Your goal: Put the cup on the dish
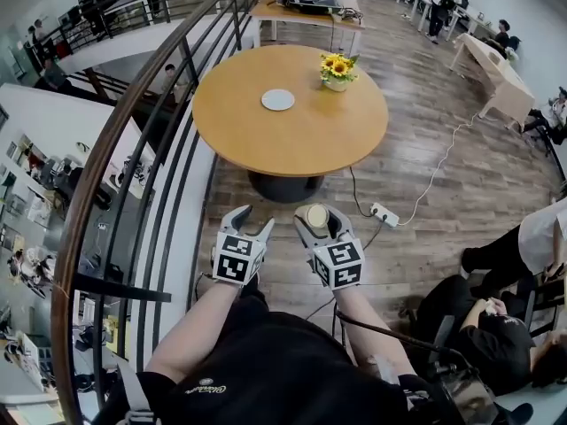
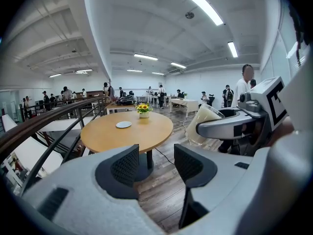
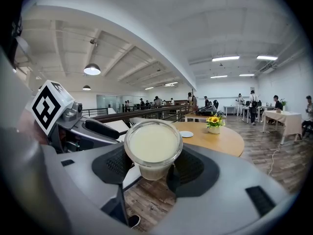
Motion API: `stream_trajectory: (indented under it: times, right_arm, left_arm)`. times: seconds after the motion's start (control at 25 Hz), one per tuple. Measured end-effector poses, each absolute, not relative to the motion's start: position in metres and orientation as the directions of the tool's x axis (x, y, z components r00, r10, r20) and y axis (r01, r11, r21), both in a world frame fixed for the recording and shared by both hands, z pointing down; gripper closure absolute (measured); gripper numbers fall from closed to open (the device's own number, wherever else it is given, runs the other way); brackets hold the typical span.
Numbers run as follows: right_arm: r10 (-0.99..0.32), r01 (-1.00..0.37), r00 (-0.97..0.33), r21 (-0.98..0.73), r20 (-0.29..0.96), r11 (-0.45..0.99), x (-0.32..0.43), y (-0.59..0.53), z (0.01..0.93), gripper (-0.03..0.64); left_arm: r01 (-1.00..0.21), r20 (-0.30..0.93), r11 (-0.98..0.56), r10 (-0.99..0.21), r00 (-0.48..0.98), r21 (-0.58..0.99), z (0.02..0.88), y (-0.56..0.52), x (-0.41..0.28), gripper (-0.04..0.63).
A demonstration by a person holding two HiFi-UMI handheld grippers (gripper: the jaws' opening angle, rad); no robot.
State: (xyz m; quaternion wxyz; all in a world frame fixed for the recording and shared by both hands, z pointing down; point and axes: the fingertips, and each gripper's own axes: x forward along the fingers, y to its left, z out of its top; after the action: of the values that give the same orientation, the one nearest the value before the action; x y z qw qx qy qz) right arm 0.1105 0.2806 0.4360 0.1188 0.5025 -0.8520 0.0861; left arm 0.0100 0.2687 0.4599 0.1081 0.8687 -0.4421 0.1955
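- Cup [image 1: 316,215], one only, stands upright between the jaws of our right gripper [image 1: 315,226], which are clamped on its sides. We judge it is held level so that nothing tips out. Its top looks pale, and we cannot tell lid from fill. It hangs over the wooden floor, well short of the table.
- Our left gripper [image 1: 251,220], at nine o'clock of the right one, has its jaws apart with nothing between them. We take it as the spare of the two.
- One white dish [image 1: 277,100] lies at twelve o'clock from the cup, near the middle of the one round table [image 1: 292,149], bare and ready to receive it.
- One pot of yellow flowers [image 1: 337,69] stands at two o'clock of the dish and apart from it, so the way in looks free.
- We judge the carry barely begun.
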Motion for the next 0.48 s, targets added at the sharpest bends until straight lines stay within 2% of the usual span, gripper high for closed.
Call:
stream_trajectory:
  times: [0.48]
  right_arm:
    - [-0.840, -0.886, -0.446, -0.020, 0.311, 0.463, 0.099, 0.206, 0.440, 0.357]
  left_arm:
    - [-0.796, 0.439, -0.604, -0.709, 0.552, 0.026, 0.464, 0.190, -0.001, 0.368]
